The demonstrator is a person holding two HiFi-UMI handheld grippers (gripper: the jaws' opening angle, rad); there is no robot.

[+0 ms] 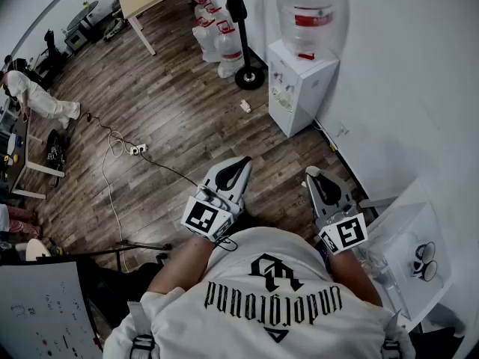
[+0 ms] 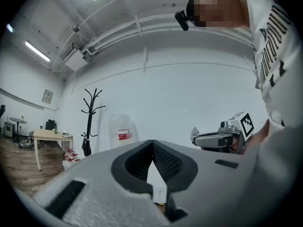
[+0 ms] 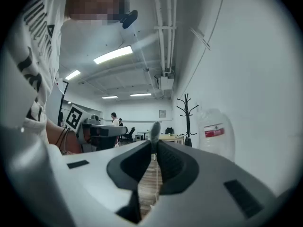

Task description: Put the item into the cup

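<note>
The carrying step seems in hand: the right gripper (image 1: pixel 312 173), held level out front above the wooden floor (image 1: pixel 172 118), has its fingers closed on a small pale item (image 3: pixel 154 130) poking past their tips. The left gripper (image 1: pixel 242 163), level beside it, has its fingers together with nothing between them. Next the item likely must swing toward the white surface (image 1: pixel 408 226) on the right, where no cup shows clearly.

Ceiling strip lights (image 3: pixel 112 54) give even, fairly bright light; the white wall (image 1: pixel 419 73) looks washed, floor (image 1: pixel 172 118) shadows faint. Every view bows strongly, with dark corners. Up close, the left gripper (image 2: pixel 152 143), the right gripper (image 3: pixel 154 143) and its pinched pale item (image 3: pixel 154 130) are soft-focused.
</note>
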